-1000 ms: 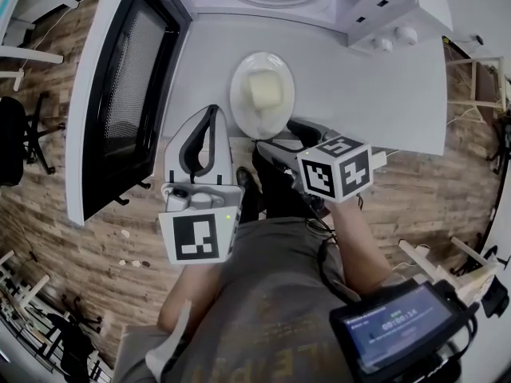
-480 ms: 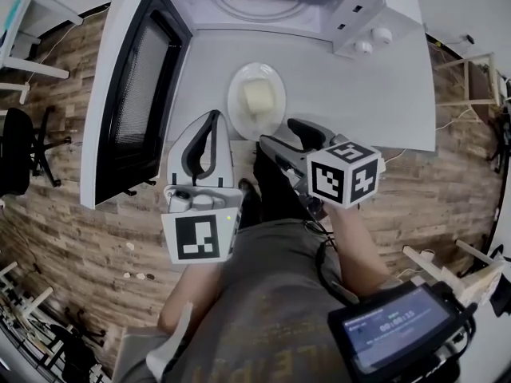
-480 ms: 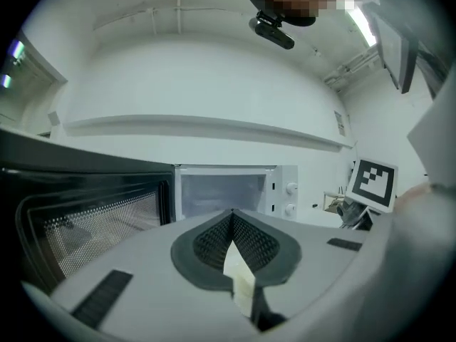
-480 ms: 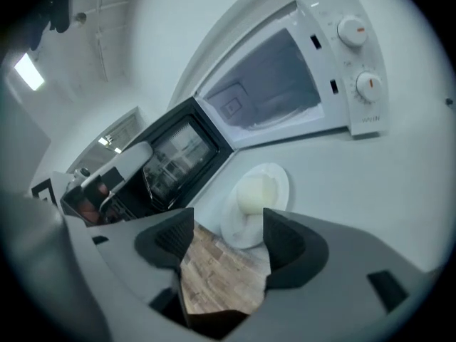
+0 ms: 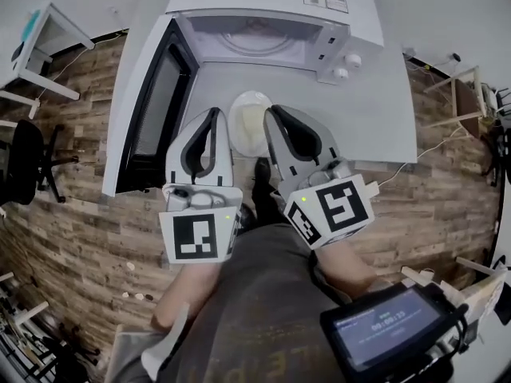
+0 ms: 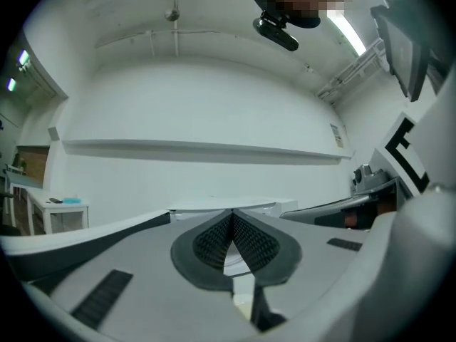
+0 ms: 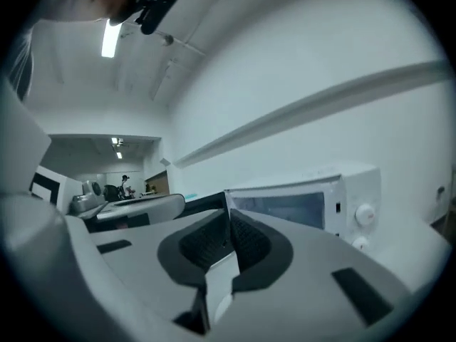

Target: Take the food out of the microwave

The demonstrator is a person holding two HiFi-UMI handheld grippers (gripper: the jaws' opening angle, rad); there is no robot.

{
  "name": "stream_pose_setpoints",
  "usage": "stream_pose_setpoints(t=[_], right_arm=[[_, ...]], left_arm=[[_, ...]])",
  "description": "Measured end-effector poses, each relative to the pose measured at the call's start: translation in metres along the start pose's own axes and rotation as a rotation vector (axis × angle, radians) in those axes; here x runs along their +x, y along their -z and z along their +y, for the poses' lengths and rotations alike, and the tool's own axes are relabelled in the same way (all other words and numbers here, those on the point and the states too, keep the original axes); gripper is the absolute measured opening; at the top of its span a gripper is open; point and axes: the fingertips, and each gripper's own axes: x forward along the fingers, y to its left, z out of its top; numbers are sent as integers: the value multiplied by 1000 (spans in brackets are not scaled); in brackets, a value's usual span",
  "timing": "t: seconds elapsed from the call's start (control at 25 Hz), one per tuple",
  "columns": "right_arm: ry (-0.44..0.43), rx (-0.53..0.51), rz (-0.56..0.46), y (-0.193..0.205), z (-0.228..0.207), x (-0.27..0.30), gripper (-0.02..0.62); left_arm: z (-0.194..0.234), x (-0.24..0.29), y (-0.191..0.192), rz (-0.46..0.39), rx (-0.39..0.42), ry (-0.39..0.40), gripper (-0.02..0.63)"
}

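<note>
A white plate (image 5: 247, 97) with a pale block of food (image 5: 252, 123) sits on the grey table (image 5: 359, 118) in front of the open microwave (image 5: 263, 34). Both grippers are held side by side above the plate and cover its two sides. My left gripper (image 5: 214, 112) is shut and empty, with its pads meeting at the tips (image 6: 231, 214). My right gripper (image 5: 272, 110) is closing, its pads nearly together (image 7: 228, 216) with nothing between them. In the right gripper view the microwave (image 7: 306, 198) lies ahead to the right.
The microwave door (image 5: 156, 110) hangs open to the left over the table edge. A black chair (image 5: 28, 162) and a white desk (image 5: 44, 30) stand on the wood floor at left. A wooden stand (image 5: 467, 94) is at right. A screen device (image 5: 387, 325) sits at the person's waist.
Both grippers rose toward the camera. The right one swung up from pointing down beside the plate, rolled, and closed its jaws. The plate stayed on the table.
</note>
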Motion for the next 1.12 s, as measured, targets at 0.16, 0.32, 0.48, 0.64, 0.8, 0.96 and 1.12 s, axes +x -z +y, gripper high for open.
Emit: stream_pose_setpoints(t=[0.16,0.32,0.48,0.64,0.8,0.96,1.12], right_arm=[[26,-94,-80,-32,7,0,20],[36,-147,-102,-44,12,1,11],[49,-181,-111,-49,16,-1,8],[60,-198,-121,-53,16,0,8],[69,-204,-123,-53,14,0,6],[70,-213,-127,-55,16,0,6],[73,-220,-129,-55,17,0,6]], left_arm=[[-6,5,-24,-46,16,14,6],[-10,7,-35,-73,33,29,6],[-8,7,-42,-80,34,30,6],[-4,8,-49,-92,38,25,6],[-5,9,-48,-92,38,27,6],[-5,10,-48,-87,34,29,6],[-3,9,-49,-87,36,25,6]])
